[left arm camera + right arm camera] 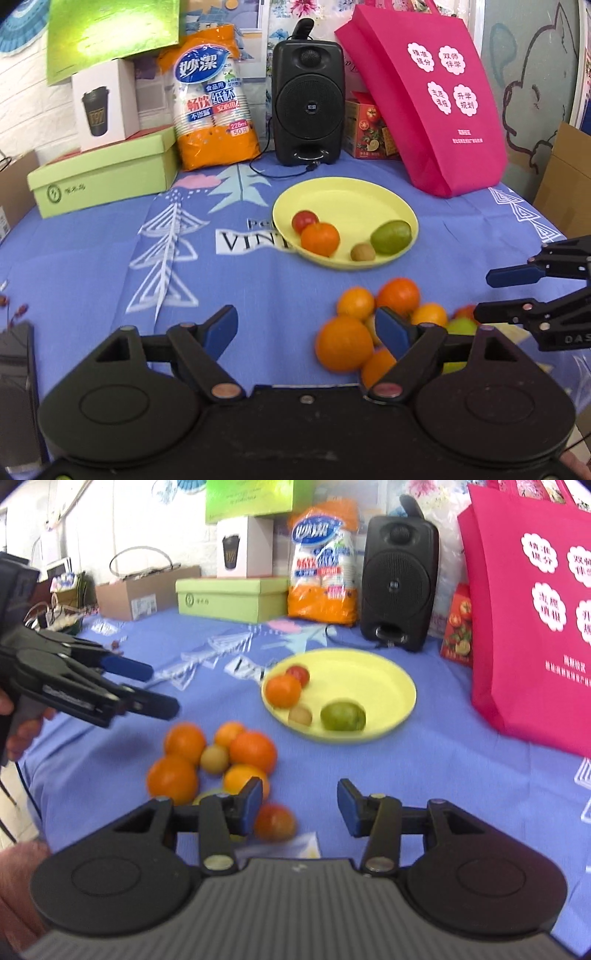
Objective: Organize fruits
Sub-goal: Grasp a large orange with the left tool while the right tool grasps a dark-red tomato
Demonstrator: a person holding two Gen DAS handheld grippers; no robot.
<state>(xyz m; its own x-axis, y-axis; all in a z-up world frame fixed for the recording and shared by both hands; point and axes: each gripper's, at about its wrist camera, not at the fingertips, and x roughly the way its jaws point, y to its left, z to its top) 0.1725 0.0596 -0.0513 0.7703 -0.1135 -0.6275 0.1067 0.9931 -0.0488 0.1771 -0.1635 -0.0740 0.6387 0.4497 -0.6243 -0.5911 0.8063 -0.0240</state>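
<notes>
Now hovering over blue tablecloth (92, 266): left gripper (306, 328) and right gripper (299, 805), jaws spread, pinching nothing. Four fruits on yellow plate (354, 195); heap of oranges (221, 760) just beside it.

Looking forward and downward from 2 wrist-mounted fisheye cameras, each sitting close above the blue tablecloth (92, 258). Left view facing the yellow plate (354, 192) straight on; right view facing it from further right (369, 664). Sharing the plate, the loose fruit pile (354, 332) (184, 742), and the black speaker (308, 99) (399, 579).
</notes>
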